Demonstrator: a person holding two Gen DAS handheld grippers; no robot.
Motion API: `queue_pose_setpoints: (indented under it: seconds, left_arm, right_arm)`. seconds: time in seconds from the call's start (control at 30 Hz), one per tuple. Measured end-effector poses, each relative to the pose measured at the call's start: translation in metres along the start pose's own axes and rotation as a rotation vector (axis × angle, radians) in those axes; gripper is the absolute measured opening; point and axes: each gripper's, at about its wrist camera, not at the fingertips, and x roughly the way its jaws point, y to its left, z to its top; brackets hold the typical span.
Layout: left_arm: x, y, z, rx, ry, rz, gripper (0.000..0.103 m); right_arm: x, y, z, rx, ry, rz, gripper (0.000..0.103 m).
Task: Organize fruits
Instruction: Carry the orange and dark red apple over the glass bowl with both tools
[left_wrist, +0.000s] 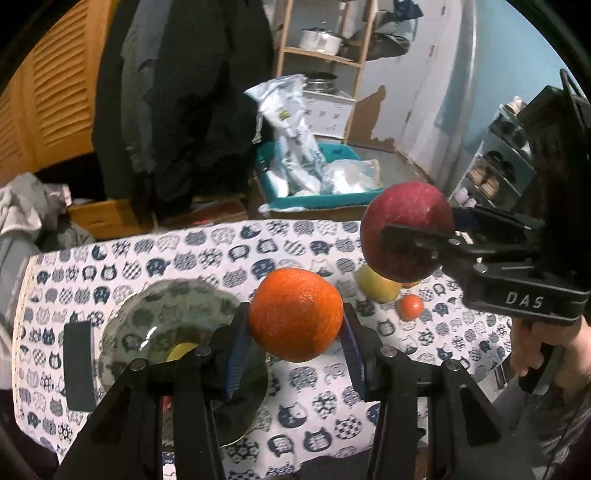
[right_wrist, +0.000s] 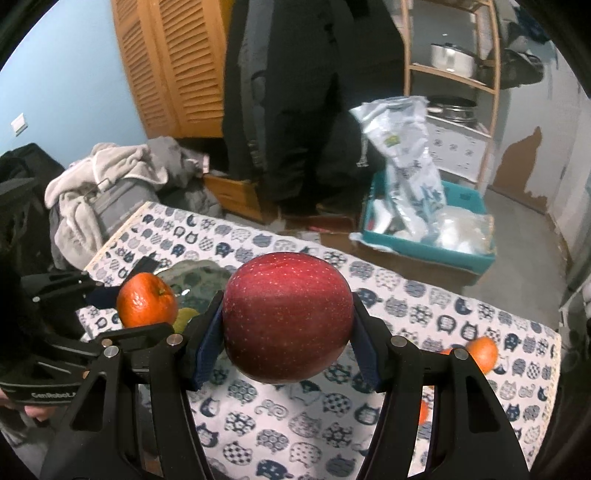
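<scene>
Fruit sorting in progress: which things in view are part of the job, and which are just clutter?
Part of the job:
- orange in the left gripper
- red apple in the right gripper
- glass bowl
- yellow-green fruit
- small orange

Just lying about:
- teal bin of bags
- clothes pile
- pot on the shelf

place: home, likely a bedroom | cues: louvered wardrobe doors (right_wrist: 177, 66); heaped clothes (right_wrist: 107, 177); pot shelf (right_wrist: 452, 59)

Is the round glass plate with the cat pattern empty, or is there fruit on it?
Not empty. The round glass plate holds one yellow-green fruit, partly hidden.
</scene>
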Motion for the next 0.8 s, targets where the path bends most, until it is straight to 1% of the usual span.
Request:
queue_pose_setpoints:
  seconds: [0.23, 0.47, 0.67, 0.8]
  left_arm:
    - [0.005, 0.036, -0.014, -0.059, 0.023, 0.056, 0.047]
    - [0.005, 0.062, -0.026, -0.096, 0.03, 0.098, 0.047]
    - [0.011, 0.081, -0.036, -0.131, 0.056, 0.11, 0.047]
    - [0.02, 0.091, -0.045, -0.166, 0.103, 0.096, 0.047]
  right_arm:
    - [0.026, 0.027, 0.007, -0.036, 0.039, 0.035, 0.062]
    - [0.054, 0.054, 0.014, -0.073, 0.073, 0.067, 0.062]
    - [0.078, 0.072, 0.013, -0.092, 0.112, 0.09, 0.062]
    - [0.096, 0.078, 0.01, -0.085, 0.149, 0.102, 0.062]
